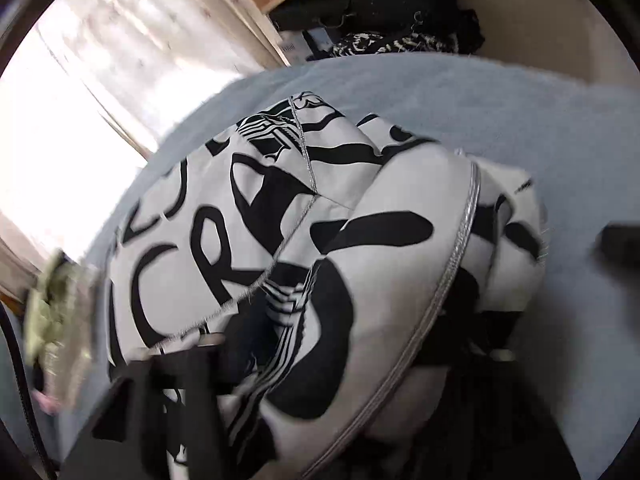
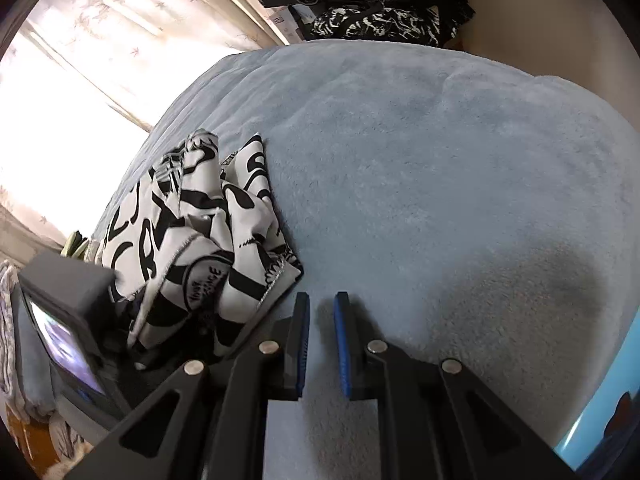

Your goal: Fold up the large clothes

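A white garment with bold black lettering and silver seams (image 1: 280, 216) lies bunched on a light blue blanket (image 1: 500, 112). In the left wrist view the cloth drapes over my left gripper (image 1: 320, 360) and hides its fingertips; only a black finger (image 1: 180, 392) shows at lower left, so the grip cannot be judged. In the right wrist view the garment (image 2: 200, 236) lies crumpled at left. My right gripper (image 2: 321, 308) hovers over the blanket (image 2: 420, 180) just right of the garment, its blue-padded fingers (image 2: 342, 344) a narrow gap apart and empty.
The left gripper's body with a lit screen (image 2: 64, 320) sits at the garment's near-left corner. Black and patterned clothes (image 2: 380, 20) pile beyond the bed's far edge under a wooden shelf. A bright curtained window (image 2: 80, 60) is at left. Folded fabrics (image 2: 16, 360) lie at far left.
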Demonstrator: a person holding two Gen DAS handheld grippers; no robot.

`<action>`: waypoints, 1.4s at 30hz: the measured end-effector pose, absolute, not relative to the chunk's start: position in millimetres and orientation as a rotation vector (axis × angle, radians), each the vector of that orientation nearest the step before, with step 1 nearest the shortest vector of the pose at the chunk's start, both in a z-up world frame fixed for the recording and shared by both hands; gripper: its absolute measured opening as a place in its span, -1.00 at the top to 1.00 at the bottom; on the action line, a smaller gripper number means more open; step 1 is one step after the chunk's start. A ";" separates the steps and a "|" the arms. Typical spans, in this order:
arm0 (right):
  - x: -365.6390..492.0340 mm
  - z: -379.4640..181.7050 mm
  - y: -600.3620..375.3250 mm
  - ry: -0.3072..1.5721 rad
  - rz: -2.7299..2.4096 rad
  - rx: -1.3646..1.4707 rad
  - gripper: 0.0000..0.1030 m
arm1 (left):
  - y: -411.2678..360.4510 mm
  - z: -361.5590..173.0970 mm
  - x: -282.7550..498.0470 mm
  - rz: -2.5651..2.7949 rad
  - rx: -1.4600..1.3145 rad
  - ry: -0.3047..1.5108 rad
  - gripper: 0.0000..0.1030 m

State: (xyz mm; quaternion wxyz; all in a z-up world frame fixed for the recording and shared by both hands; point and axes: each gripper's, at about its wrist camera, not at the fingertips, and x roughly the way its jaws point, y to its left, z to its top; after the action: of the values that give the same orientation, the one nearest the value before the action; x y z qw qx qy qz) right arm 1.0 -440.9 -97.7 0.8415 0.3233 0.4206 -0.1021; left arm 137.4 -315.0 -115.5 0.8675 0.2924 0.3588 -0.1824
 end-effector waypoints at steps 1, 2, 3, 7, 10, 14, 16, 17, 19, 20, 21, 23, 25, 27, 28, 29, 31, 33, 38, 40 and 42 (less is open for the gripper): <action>4.0 -99.7 -439.9 0.889 -0.211 0.685 0.76 | -308.5 -109.0 136.5 -0.399 0.578 0.762 -0.44; 0.8 -100.0 -438.9 0.887 -0.204 0.688 0.76 | -302.7 -103.3 134.1 -0.418 0.552 0.772 -0.45; 4.7 -97.3 -436.1 0.882 -0.196 0.689 0.76 | -298.9 -99.4 131.2 -0.433 0.536 0.784 -0.45; 15.4 -87.3 -431.9 0.868 -0.156 0.668 0.76 | -267.5 -77.4 119.2 -0.471 0.398 0.859 -0.45; 17.7 -76.5 -425.2 0.859 -0.120 0.660 0.57 | -241.8 -59.7 107.9 -0.470 0.273 0.893 -0.45; 27.7 -51.3 -414.0 0.814 -0.048 0.642 0.41 | -188.0 -36.2 111.3 -0.396 0.117 0.867 -0.45; 36.7 -41.2 -412.4 0.802 0.002 0.652 0.37 | -159.1 -28.4 114.6 -0.345 0.040 0.853 -0.45; 41.9 -39.2 -413.3 0.804 0.026 0.672 0.34 | -147.5 -27.8 117.0 -0.316 0.022 0.849 -0.45; 59.7 -36.5 -418.6 0.827 0.095 0.744 0.33 | -125.3 -33.3 126.5 -0.241 0.010 0.858 -0.45; 69.1 -36.5 -421.6 0.837 0.114 0.767 0.33 | -114.2 -38.0 132.4 -0.192 0.015 0.879 -0.45; 77.9 -37.5 -423.6 0.856 0.123 0.776 0.33 | -106.2 -42.8 137.3 -0.159 0.013 0.904 -0.45; 97.0 -42.0 -426.6 0.905 0.156 0.782 0.33 | -89.2 -56.5 146.2 -0.144 -0.025 0.964 -0.45; 116.3 -51.4 -429.6 0.969 0.173 0.795 0.32 | -81.4 -64.9 149.4 -0.156 -0.063 0.998 -0.45; 129.1 -60.4 -429.1 1.030 0.177 0.786 0.32 | -81.1 -69.8 149.3 -0.168 -0.074 1.000 -0.45; 134.4 -64.4 -428.0 1.056 0.172 0.772 0.32 | -81.2 -71.0 150.2 -0.171 -0.069 0.995 -0.45; 138.7 -68.2 -426.9 1.077 0.164 0.755 0.32 | -82.5 -72.1 150.6 -0.174 -0.063 0.989 -0.45; 147.4 -78.2 -426.6 1.124 0.172 0.753 0.32 | -83.2 -76.5 154.6 -0.185 -0.060 0.991 -0.45; 156.5 -88.9 -425.9 1.152 0.191 0.768 0.32 | -83.3 -83.1 163.9 -0.200 -0.073 1.017 -0.49; 182.5 -112.5 -419.2 1.201 0.229 0.782 0.31 | -79.8 -105.8 181.1 -0.232 -0.143 1.080 -0.49; 192.4 -121.1 -417.5 1.201 0.216 0.772 0.32 | -79.2 -111.1 185.0 -0.243 -0.152 1.085 -0.50; 198.4 -123.0 -413.0 1.170 0.195 0.768 0.32 | -79.9 -114.0 188.1 -0.244 -0.152 1.088 -0.50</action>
State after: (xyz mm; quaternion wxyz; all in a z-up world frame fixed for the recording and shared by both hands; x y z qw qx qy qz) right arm 198.4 -413.0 -123.0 0.7606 0.3528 0.5376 0.0894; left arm 188.1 -79.9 -114.0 0.8458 -0.0721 0.5158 -0.1158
